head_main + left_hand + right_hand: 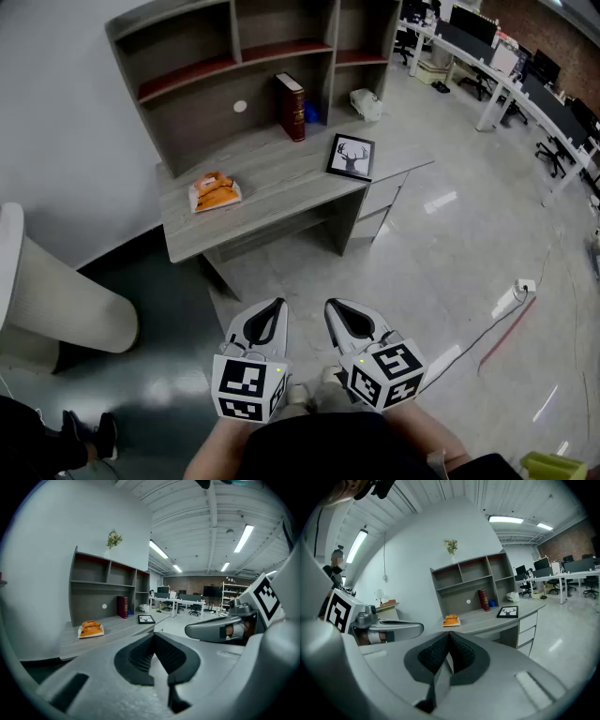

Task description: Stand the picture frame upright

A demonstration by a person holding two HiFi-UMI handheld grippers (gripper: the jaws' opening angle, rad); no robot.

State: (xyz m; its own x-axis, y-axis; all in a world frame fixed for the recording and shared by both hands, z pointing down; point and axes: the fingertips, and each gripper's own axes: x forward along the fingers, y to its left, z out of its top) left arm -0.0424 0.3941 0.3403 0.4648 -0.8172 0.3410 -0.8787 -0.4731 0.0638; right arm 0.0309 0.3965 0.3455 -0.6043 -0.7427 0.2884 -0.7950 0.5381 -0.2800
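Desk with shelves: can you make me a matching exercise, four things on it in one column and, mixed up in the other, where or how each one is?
1 picture frame
2 red book
3 orange packet
4 flowers

A standing upright under the shelves
B on top of the shelves
C lying flat at the end of the desk with drawers
D lying at the end without drawers

Pairs: 1-C, 2-A, 3-D, 4-B
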